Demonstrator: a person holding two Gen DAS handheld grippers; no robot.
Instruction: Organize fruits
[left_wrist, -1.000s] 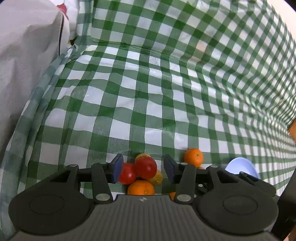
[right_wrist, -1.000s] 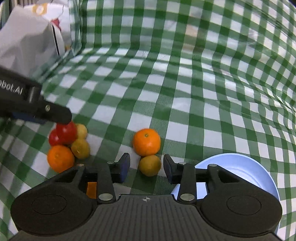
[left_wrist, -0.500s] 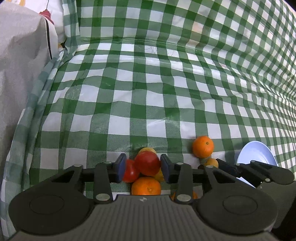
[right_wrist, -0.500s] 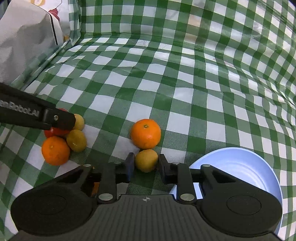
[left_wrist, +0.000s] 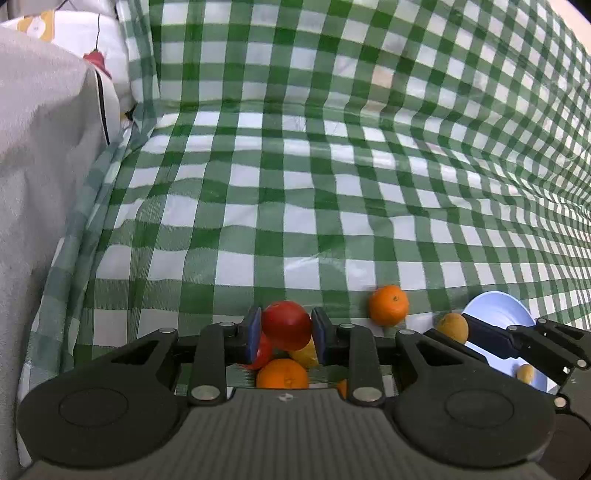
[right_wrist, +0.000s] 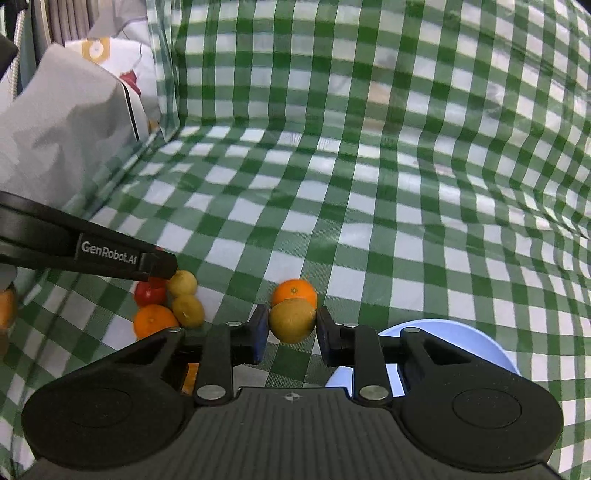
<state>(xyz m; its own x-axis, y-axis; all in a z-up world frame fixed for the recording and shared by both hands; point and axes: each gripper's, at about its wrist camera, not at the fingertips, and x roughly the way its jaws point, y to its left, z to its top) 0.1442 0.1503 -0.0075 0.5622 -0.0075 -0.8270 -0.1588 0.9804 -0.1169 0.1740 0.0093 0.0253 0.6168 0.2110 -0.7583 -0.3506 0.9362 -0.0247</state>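
1. Left wrist view: the left gripper (left_wrist: 286, 334) has its jaws pressed against both sides of a red tomato (left_wrist: 286, 325), holding it above the green checked cloth (left_wrist: 295, 206).
2. Just under the tomato sit a second red tomato (left_wrist: 263, 353), a yellow fruit (left_wrist: 304, 353) and an orange (left_wrist: 282, 373), bunched together and touching.
3. To the right of the tomato, apart from the bunch, a lone orange (left_wrist: 389, 304) lies on the cloth; further right is the blue bowl (left_wrist: 496, 314), with what seems a small yellowish fruit (left_wrist: 525, 373) in it, partly hidden.
4. Right wrist view: the right gripper (right_wrist: 291, 326) is clamped on a yellow-green fruit (right_wrist: 292, 320), just in front of the lone orange (right_wrist: 294, 291).
5. The blue bowl (right_wrist: 476, 339) lies right of that held fruit.
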